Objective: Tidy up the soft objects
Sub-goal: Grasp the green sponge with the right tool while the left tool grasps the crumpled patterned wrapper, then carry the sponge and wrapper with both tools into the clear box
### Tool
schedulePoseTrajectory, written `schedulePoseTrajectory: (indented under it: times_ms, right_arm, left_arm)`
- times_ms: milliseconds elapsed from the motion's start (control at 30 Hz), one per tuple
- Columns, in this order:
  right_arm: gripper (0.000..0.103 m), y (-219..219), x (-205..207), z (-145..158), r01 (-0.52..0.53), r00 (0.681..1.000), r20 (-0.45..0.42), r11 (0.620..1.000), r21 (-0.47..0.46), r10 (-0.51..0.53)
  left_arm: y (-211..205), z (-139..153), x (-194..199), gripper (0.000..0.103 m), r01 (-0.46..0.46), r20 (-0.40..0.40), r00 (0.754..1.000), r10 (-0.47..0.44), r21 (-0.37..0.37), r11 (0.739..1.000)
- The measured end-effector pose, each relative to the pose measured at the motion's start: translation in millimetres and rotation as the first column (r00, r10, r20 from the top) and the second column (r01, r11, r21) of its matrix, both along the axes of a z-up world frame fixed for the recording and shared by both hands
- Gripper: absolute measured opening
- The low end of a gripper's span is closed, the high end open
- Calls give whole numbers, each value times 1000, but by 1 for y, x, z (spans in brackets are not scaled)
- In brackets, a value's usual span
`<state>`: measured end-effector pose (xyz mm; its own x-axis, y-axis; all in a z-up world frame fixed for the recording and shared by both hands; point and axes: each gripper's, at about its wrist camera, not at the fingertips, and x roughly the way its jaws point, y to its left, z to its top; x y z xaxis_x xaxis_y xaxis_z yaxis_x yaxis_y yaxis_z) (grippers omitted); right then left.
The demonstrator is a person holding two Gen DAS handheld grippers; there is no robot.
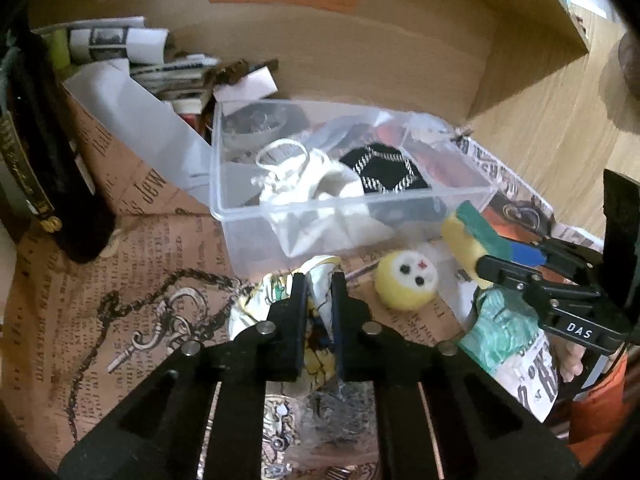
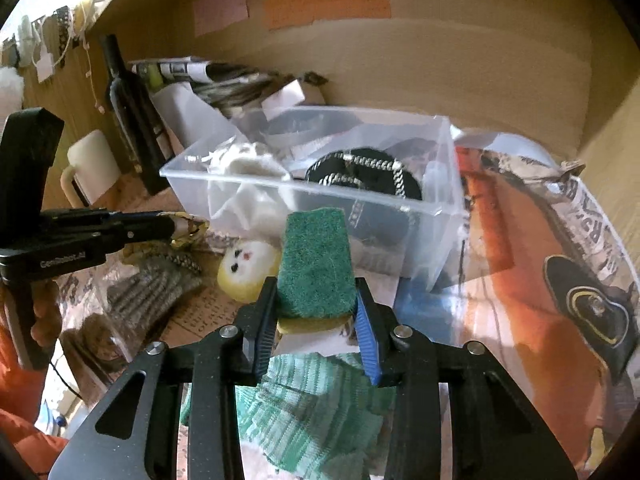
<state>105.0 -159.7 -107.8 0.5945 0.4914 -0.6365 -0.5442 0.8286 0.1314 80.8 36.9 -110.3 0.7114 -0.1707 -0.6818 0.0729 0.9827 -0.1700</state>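
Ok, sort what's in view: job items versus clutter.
Job: sponge in right gripper; printed cloth in left gripper; clear bin; yellow plush ball; green knit cloth.
Clutter: dark bottle; rolled papers; mug.

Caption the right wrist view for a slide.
Right gripper clamps a green sponge before the clear bin.

Dark bottle (image 1: 44, 152) — newspaper-print sheet (image 1: 132, 280)

Rough green sponge (image 2: 316, 260), clear glossy plastic bin (image 1: 248, 212), perhaps paper-covered table (image 1: 132, 280).
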Motion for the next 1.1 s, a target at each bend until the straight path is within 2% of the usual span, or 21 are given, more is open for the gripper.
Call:
schedulePoseTrajectory:
  times_ms: [133,333,533,700,933,1100]
  right_arm:
    - [33,-6,-3,15,6,999,44,1000,22,-7]
    - [33,-12,-5,35,16,994,107,998,56,-22]
    - [33,-14,0,49,22,988,150,996,90,-35]
    - [33,-11,8,60,26,982,183,993,113,-47]
    - [33,-6,30,65,45,977,204,993,105,-65]
    - [33,-3,55,56,75,981,176,994,78,-88]
  left_arm:
    - [7,14,-3,9,-15,42,999,15,-18,1000]
    - [9,43,-13,9,-29,127,992,29,-5,1000]
    - [8,75,-12,9,-54,226,973,49,15,998]
    - [4,91,0,9,-73,290,955,58,43,996]
    - [3,92,41,9,-93,287,955,74,53,994]
    - [4,83,74,9,-98,243,966,83,49,994]
